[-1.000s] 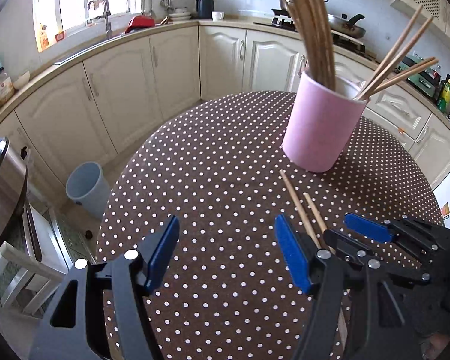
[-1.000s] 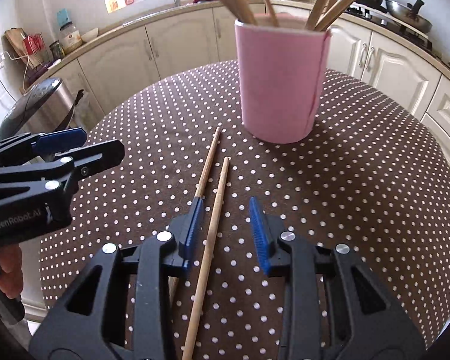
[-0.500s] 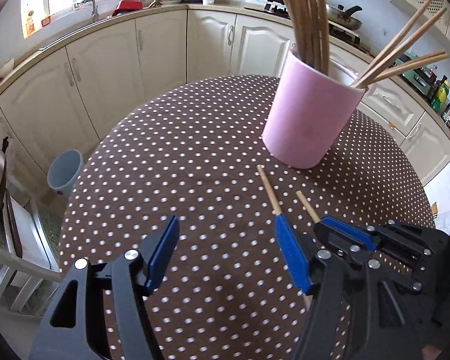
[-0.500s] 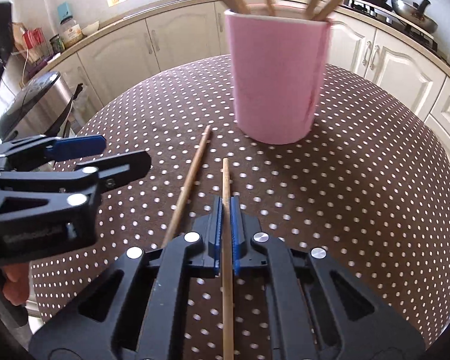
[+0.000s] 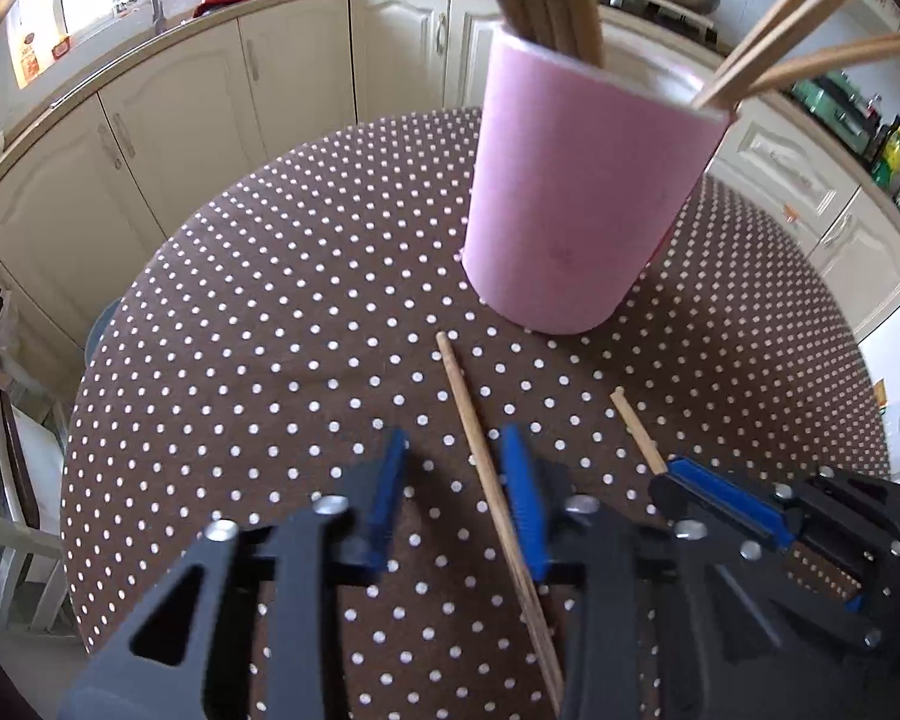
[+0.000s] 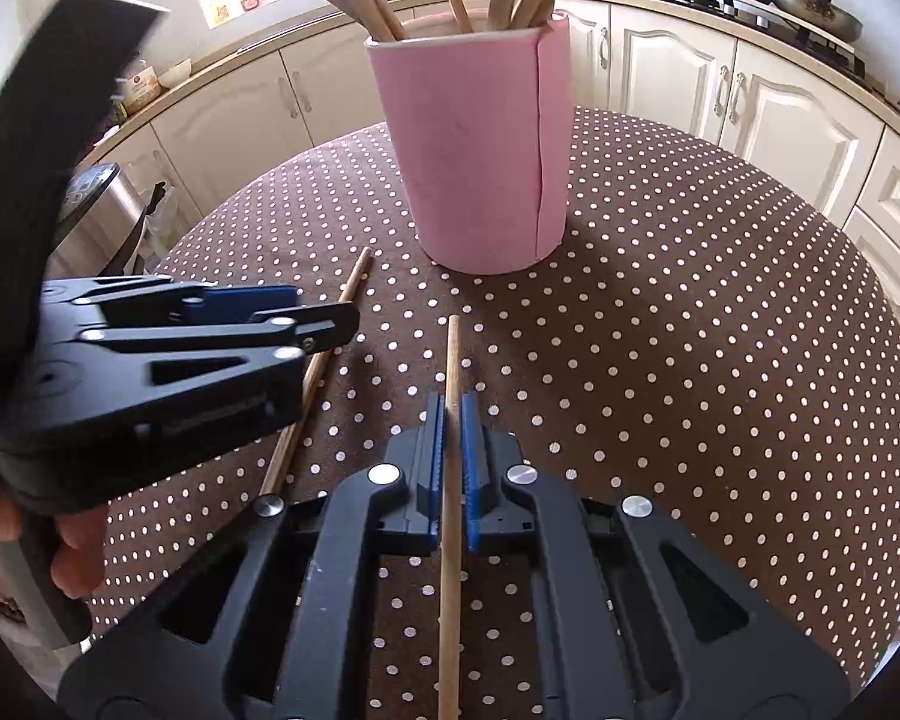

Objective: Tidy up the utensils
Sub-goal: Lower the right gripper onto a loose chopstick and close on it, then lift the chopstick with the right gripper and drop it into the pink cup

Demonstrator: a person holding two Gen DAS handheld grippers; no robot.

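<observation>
**Two chopsticks, one in each pair of tongs**

My right tongs point(image 6: 452, 420) are clamped on a thin wooden chopstick point(image 6: 450, 360) that lies on the brown, white-dotted tabletop point(image 6: 690, 330); its tip points toward 12 o'clock, at the tall pink cylindrical holder point(image 6: 474, 144), which is full of upright wooden sticks. My left tongs point(image 5: 453, 480) have just been closing around the second wooden chopstick point(image 5: 468, 414). It runs between the blue pads, just beside the right-hand one, and is not yet pinched. In the right wrist view, the left tongs sit at 9 o'clock.
</observation>
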